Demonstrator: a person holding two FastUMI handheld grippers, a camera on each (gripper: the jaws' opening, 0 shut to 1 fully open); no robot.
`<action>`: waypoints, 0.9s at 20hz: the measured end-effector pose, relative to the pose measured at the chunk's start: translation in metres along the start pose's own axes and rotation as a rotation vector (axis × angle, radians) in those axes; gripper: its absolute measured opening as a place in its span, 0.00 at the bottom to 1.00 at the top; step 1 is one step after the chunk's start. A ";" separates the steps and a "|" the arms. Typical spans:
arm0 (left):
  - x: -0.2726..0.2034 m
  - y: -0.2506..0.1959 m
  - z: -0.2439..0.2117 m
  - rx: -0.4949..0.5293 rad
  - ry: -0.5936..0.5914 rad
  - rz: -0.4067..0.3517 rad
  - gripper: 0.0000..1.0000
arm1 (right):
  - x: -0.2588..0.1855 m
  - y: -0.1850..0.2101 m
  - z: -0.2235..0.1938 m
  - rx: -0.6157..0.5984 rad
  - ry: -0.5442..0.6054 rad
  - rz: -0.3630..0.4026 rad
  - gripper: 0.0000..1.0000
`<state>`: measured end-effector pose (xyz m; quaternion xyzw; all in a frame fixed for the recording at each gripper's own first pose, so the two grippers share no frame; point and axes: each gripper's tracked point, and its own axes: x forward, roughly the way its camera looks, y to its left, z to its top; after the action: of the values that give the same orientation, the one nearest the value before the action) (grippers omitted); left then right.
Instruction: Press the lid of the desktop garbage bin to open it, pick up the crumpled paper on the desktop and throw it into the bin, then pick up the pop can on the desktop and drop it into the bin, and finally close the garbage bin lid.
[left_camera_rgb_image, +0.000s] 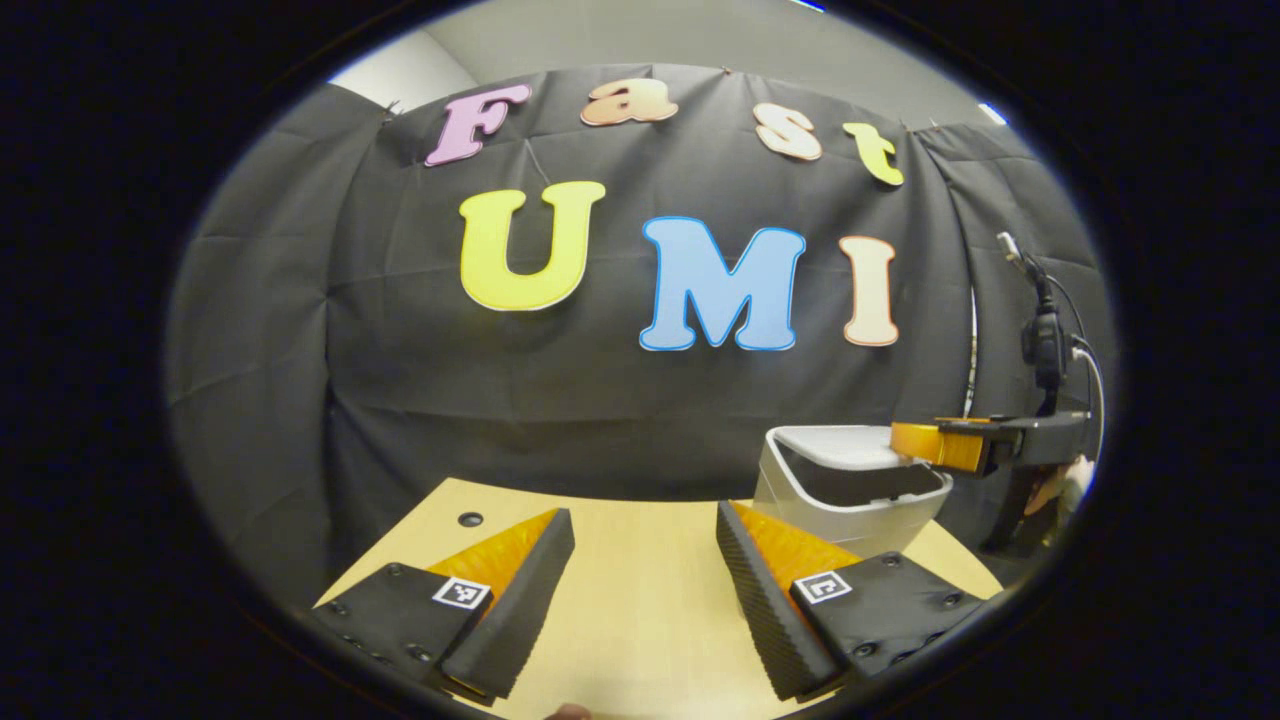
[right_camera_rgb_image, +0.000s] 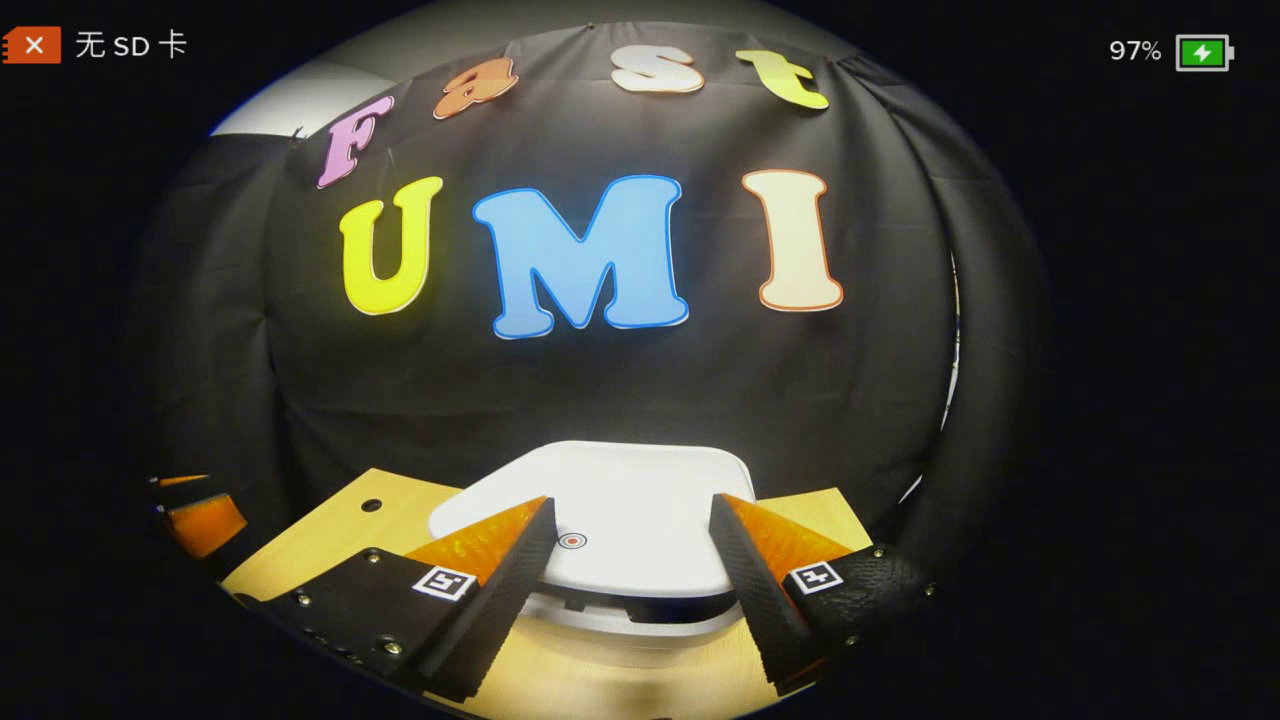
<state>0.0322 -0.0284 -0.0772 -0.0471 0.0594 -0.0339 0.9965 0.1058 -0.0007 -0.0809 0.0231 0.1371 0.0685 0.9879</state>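
Hovering above the pale wooden counter (left_camera_rgb_image: 640, 600), the left gripper (left_camera_rgb_image: 645, 560) stands released, its jaws wide apart with nothing between them; in the left gripper view a small round hole in the counter (left_camera_rgb_image: 470, 519) lies ahead of it. To its right stands the white plastic desktop garbage bin (left_camera_rgb_image: 850, 490), near the counter's far edge before the black cloth wall (left_camera_rgb_image: 400, 400). In the right gripper view the right gripper (right_camera_rgb_image: 630, 545) hangs released over the bin's smooth white lid (right_camera_rgb_image: 640, 500), whose small round press mark (right_camera_rgb_image: 571, 540) sits between the spread fingers, closer to the left one. The lid appears nearly level, with a dark gap showing beneath its near edge. Whether the fingers touch the lid cannot be told. Judged from this, the step in hand is a press on the lid. A push landing off the mark, or delivered aslant, could slide or tip the light bin toward the counter edge instead of working the latch.
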 end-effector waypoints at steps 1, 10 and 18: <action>-0.002 0.001 0.000 -0.002 0.001 0.004 0.96 | -0.002 0.000 -0.005 0.000 0.006 0.000 0.98; -0.014 0.008 -0.011 -0.002 0.022 0.024 0.96 | -0.009 0.004 -0.029 -0.035 0.044 -0.015 0.98; -0.017 0.002 -0.019 0.006 0.042 0.006 0.96 | -0.011 0.005 -0.034 -0.025 0.048 -0.035 0.99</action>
<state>0.0131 -0.0264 -0.0940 -0.0430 0.0803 -0.0323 0.9953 0.0856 0.0035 -0.1100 0.0068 0.1603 0.0533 0.9856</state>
